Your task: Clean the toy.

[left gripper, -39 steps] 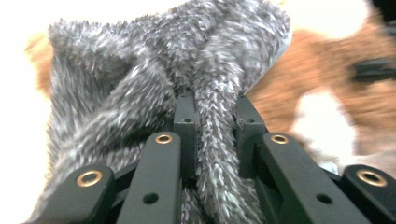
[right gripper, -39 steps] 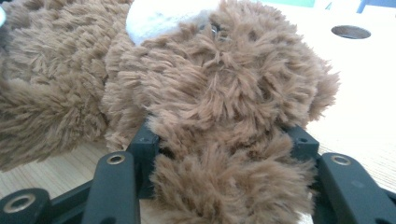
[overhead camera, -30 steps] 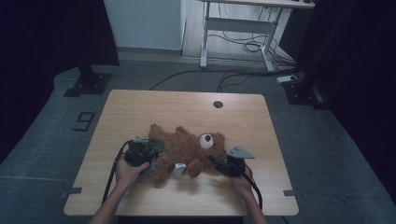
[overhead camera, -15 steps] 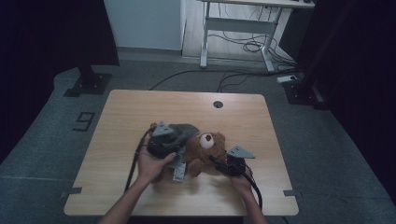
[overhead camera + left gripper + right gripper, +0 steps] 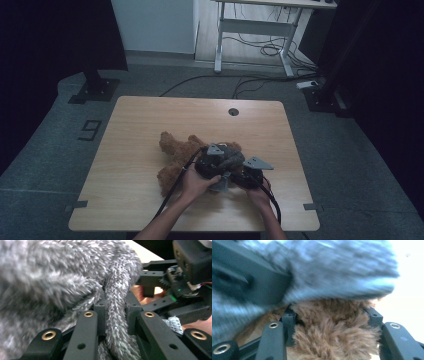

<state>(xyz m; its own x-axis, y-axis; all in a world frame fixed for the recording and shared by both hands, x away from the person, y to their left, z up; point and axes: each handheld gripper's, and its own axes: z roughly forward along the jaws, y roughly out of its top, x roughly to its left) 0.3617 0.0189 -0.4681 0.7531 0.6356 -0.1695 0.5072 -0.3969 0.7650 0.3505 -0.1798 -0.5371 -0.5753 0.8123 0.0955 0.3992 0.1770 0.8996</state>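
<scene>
A brown plush teddy bear (image 5: pixel 181 155) lies on its back near the middle of the light wooden table (image 5: pixel 140 125), legs toward the table's left side and head toward the right, where both hands meet. Over the head sits a grey fuzzy knitted cap (image 5: pixel 227 156), and the work in hand appears to be pulling that cap onto the bear.

The left gripper (image 5: pixel 214 161) has crossed over the bear's body to reach the head. In the left gripper view its jaws pinch a rolled fold of the cap's edge (image 5: pixel 117 322) between them, so the fabric can be dragged and stretched rather than merely pushed.

The right gripper (image 5: pixel 248 175) sits just beside it, at the head end. In the right gripper view its jaws stand fairly wide on either side of a mass of brown fur (image 5: pixel 332 332), pressing into it; this looks like a steadying hold, keeping the soft toy from sliding while the cap is tugged. The cap fills the upper part of that view, just above the fur.
</scene>
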